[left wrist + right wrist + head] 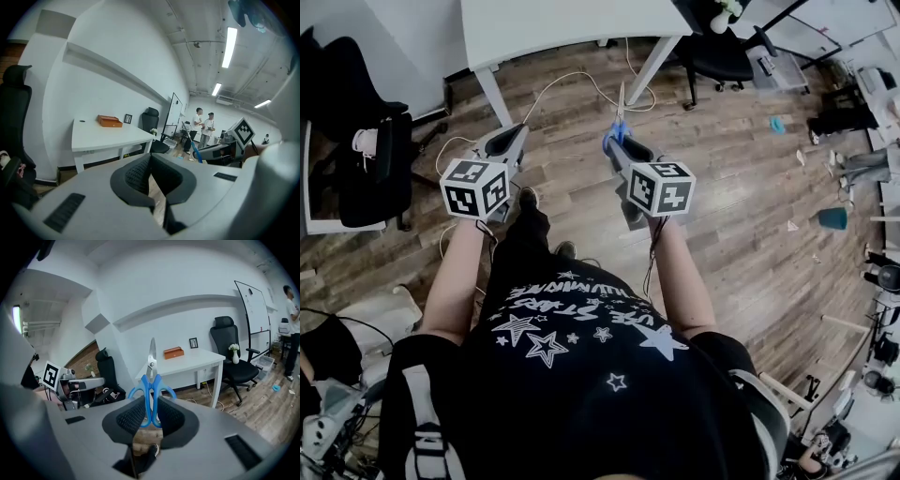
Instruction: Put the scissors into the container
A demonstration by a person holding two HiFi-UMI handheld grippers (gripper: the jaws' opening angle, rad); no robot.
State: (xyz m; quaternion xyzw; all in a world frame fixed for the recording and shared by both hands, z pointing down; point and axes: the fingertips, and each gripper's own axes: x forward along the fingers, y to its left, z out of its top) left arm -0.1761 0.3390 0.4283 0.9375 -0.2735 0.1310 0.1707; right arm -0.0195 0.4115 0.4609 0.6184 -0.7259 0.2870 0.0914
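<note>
Scissors with blue handles stand upright in my right gripper, blades closed and pointing away from me. In the right gripper view the pads are shut on the scissors' handles, and the blades rise above the right gripper. My left gripper is held level beside it, about a hand's width to the left. In its own view the left gripper is shut with nothing between its pads. An orange box lies on a white table ahead; the same orange box shows in the left gripper view.
I stand on a wood floor with loose cables in front of the white table. Black office chairs stand on both sides. Two people stand far off, and a teal bin sits at the right.
</note>
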